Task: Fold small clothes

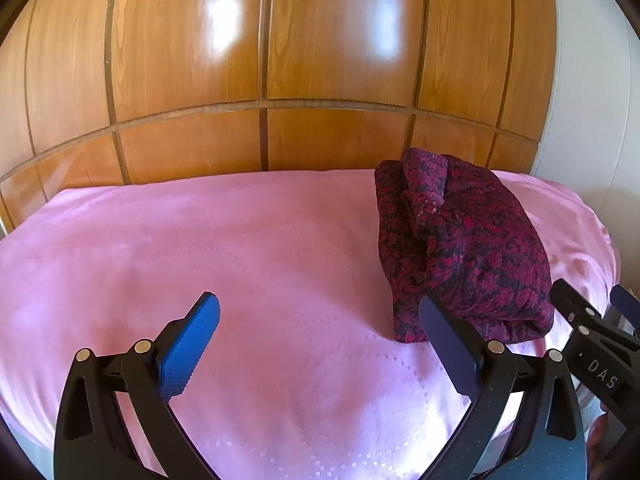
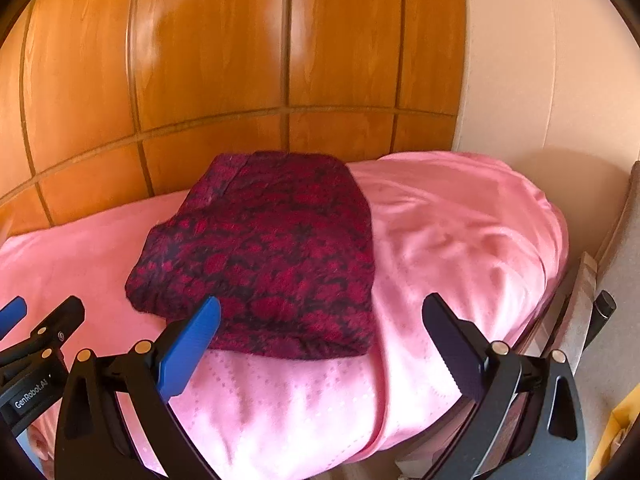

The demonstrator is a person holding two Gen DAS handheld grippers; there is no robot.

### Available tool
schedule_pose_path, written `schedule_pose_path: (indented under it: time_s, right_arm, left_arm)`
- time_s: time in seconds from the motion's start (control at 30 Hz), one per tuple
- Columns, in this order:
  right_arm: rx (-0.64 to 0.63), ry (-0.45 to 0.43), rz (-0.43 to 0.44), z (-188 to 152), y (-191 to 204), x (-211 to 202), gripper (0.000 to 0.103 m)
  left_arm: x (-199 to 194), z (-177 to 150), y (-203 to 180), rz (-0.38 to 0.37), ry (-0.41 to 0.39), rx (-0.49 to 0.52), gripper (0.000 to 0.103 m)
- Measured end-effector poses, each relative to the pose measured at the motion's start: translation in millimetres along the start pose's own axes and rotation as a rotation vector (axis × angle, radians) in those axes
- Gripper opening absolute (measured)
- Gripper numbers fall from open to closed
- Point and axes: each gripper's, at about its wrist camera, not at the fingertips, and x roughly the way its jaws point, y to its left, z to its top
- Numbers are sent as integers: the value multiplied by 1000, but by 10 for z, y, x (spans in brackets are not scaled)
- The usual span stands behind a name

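A dark red and black patterned garment (image 1: 472,248) lies folded into a thick bundle on the pink bedcover (image 1: 240,248), toward the bed's right end. My left gripper (image 1: 320,340) stands open over bare cover, its right finger just in front of the bundle's near left corner, nothing between the pads. In the right wrist view the same garment (image 2: 272,256) lies ahead and to the left. My right gripper (image 2: 320,344) is open too, its left finger (image 2: 192,348) in front of the bundle's near edge, nothing held. Each gripper shows at the edge of the other's view.
A wooden panelled wardrobe (image 1: 264,80) rises right behind the bed. A pale wall (image 2: 540,80) closes the right side. Past the bed's right edge stand a grey chair (image 2: 616,248) and a dark handle (image 2: 604,308); something yellow (image 2: 616,432) sits low at the right.
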Motion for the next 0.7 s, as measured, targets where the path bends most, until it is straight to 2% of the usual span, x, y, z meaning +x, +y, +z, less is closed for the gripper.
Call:
schedule_pose_path:
  time_s: [0.27, 0.7]
  right_arm:
    - [27, 40, 19, -11, -62, 124, 101]
    - [30, 47, 25, -29, -57, 154, 101]
  left_arm:
    - [38, 13, 16, 8, 7, 4, 99]
    - [78, -3, 17, 18, 17, 11, 99]
